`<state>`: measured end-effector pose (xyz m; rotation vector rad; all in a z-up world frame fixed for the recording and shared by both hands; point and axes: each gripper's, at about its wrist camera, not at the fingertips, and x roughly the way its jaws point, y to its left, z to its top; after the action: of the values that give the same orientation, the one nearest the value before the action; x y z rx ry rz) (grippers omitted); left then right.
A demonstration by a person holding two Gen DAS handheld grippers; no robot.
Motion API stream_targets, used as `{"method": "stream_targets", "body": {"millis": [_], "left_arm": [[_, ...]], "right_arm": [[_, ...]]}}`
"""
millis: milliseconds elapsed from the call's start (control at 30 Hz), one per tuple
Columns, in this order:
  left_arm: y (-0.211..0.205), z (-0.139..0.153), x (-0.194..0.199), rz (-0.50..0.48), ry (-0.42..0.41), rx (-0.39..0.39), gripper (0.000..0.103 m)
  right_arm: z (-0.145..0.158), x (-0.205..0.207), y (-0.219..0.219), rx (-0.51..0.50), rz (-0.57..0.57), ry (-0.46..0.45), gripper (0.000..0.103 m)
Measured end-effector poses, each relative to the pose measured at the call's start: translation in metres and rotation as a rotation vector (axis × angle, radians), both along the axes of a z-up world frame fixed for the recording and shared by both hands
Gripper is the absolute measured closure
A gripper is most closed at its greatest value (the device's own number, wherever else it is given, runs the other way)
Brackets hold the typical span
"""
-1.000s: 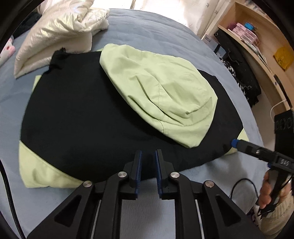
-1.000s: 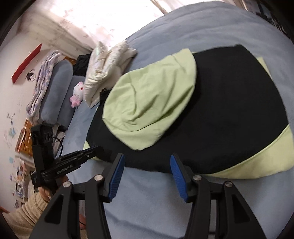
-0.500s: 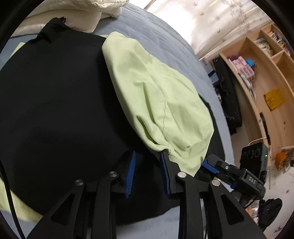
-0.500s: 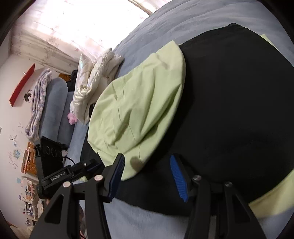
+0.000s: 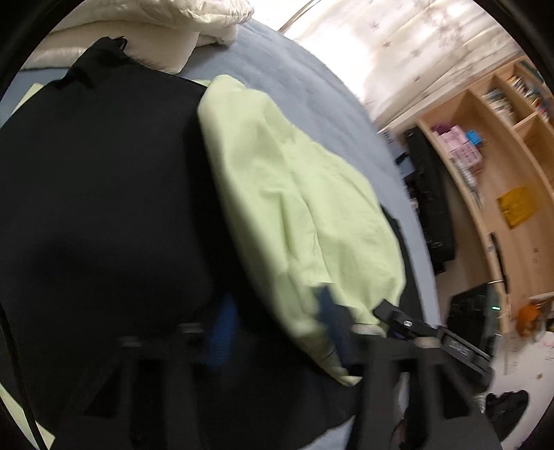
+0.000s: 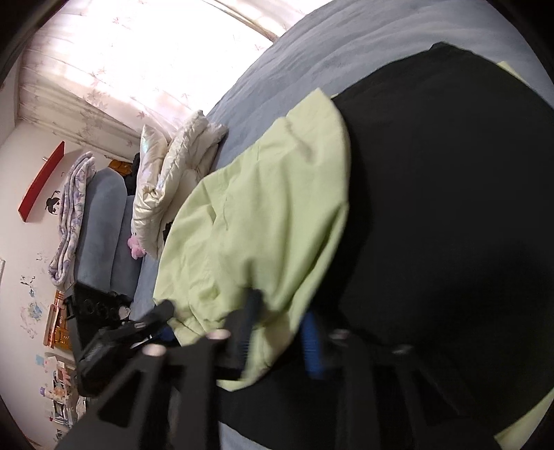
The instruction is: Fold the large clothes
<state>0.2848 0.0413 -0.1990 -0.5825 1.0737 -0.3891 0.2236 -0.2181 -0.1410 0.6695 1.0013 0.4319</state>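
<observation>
A large black jacket [image 5: 104, 207] with pale green trim lies flat on the blue bed; it also shows in the right wrist view [image 6: 450, 207]. Its pale green hood [image 5: 304, 214] is folded over the black back, also seen from the right wrist [image 6: 256, 221]. My left gripper [image 5: 273, 332] is open, its blue-padded fingers straddling the hood's near edge. My right gripper [image 6: 280, 332] is open around the same hood edge from the other side. Each gripper shows in the other's view, the right gripper [image 5: 401, 318] and the left gripper [image 6: 152, 322]. Both views are motion-blurred.
A white puffy jacket [image 5: 155, 20] lies at the head of the bed [image 5: 294, 76]. Wooden shelves [image 5: 502, 155] and a black bag [image 5: 429, 200] stand beside the bed. A grey sofa with a blanket [image 6: 90, 214] stands on the other side.
Both grippers have moved forward over the jacket to the hood's near edge. The left gripper's jaws have opened wider.
</observation>
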Motion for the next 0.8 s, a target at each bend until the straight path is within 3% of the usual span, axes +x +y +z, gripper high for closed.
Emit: {"method": "stream_targets", "body": {"millis": [67,133,200,300,400,433,600,700,800], "left_arm": [[-0.007,0.011,0.001,0.017,-0.004,0.076,0.095],[-0.012,0.031,-0.004,0.047,-0.048,0.162,0.097],[-0.014,0.047,-0.009,0.051,-0.074,0.198,0.098],[-0.017,0.049,-0.014,0.034,-0.061,0.247,0.098],[-0.024,0.008,-0.01,0.009,0.077,0.321,0.096],[-0.025,0.003,-0.012,0.013,0.074,0.323,0.096],[-0.032,0.019,-0.025,0.033,-0.025,0.417,0.077],[-0.033,0.039,-0.032,0.08,-0.086,0.462,0.077],[-0.039,0.065,-0.044,0.158,-0.2,0.497,0.077]], "right_arm": [[0.006,-0.001,0.003,-0.004,-0.007,-0.009,0.096],[0.014,-0.004,0.001,0.073,-0.017,0.0,0.097],[0.025,-0.01,0.002,0.156,-0.027,-0.002,0.097],[0.031,-0.019,0.004,0.178,-0.057,0.005,0.097],[0.004,-0.021,0.016,-0.014,-0.064,0.08,0.096],[-0.009,-0.023,0.019,-0.059,-0.061,0.105,0.097],[0.007,-0.039,0.03,-0.199,-0.054,0.029,0.087],[0.029,-0.049,0.036,-0.319,-0.045,-0.032,0.087],[0.054,-0.056,0.035,-0.397,-0.073,-0.14,0.087]]}}
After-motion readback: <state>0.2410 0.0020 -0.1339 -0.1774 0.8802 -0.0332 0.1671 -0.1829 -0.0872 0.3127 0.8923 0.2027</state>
